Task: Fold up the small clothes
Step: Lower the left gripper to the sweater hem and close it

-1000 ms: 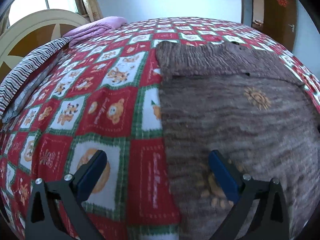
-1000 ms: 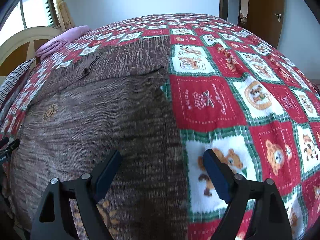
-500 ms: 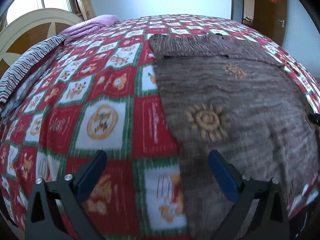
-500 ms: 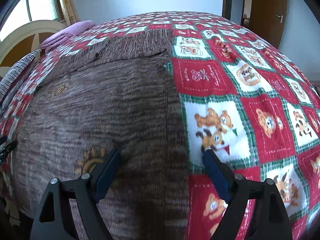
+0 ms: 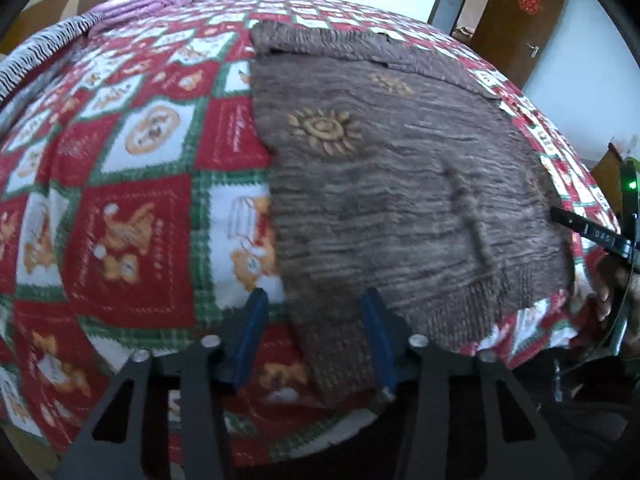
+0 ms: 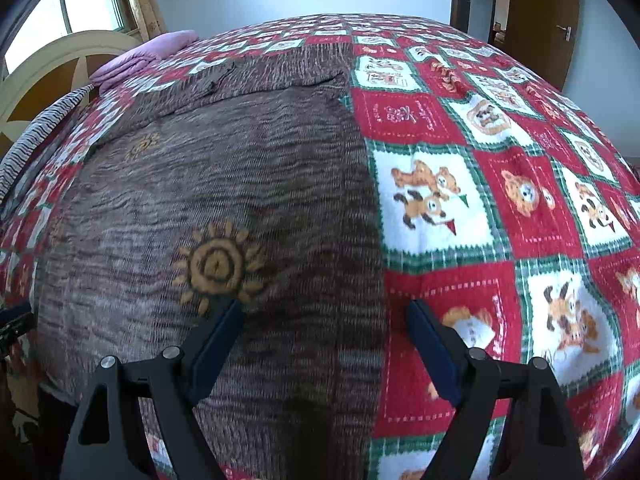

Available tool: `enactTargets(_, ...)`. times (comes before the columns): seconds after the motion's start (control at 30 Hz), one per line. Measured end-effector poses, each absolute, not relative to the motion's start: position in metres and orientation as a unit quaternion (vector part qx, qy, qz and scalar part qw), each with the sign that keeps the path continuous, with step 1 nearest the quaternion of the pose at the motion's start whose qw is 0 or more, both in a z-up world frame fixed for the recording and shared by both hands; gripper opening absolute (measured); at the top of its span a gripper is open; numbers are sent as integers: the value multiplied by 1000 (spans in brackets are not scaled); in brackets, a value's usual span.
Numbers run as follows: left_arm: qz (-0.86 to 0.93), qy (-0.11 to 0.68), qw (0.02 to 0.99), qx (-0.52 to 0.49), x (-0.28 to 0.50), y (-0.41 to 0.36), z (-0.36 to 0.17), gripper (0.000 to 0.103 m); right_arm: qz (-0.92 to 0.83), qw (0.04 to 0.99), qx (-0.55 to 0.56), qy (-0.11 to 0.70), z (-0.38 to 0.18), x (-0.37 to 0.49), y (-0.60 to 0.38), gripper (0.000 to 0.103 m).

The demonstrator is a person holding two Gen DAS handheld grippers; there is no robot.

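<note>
A red, white and green checked bedspread printed with bears and dogs fills both views, spread out ahead of the 2 tools. On it lies the brown knitted sweater with yellow sun motifs, flat, its ribbed hem nearest the tools and its neck end far ahead. Beyond it, at the far left, sit a folded pink blanket and a striped black-and-white cloth, well apart from the sweater. The left gripper hovers at the sweater's near left corner, blue pads partly open, the hem corner lying between them, not pinched. The right gripper stands wide open over the sweater's right edge, 1 pad above the knit, the other above the bedspread.
</note>
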State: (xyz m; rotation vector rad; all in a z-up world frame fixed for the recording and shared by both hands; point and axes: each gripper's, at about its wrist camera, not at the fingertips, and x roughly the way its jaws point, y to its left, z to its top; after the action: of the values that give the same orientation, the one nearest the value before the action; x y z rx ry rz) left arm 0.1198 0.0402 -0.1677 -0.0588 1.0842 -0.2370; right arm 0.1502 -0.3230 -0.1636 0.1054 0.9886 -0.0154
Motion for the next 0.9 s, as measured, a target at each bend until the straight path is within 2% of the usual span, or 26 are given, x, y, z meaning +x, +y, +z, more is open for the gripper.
enactTargets(0.43,-116,535,836,-42,111,37,-178,48,7,870,49,491,-169,128,-315,85)
enactTargets(0.5,-110,534,838,-34,111,37,-178,33,9,870,49,491,-170,126,-315,85)
enactTargets(0.53,-110,530,840,-33,111,38,-175,7,9,869,49,492,-170,125,-315,85)
enactTargets(0.77,-110,501,857,-40,102,51,-153,8,34,859,84,504,-167,107,-322,85)
enactTargets(0.9,-109,506,855,-44,105,55,-159,8,48,857,97,504,-167,95,-323,85)
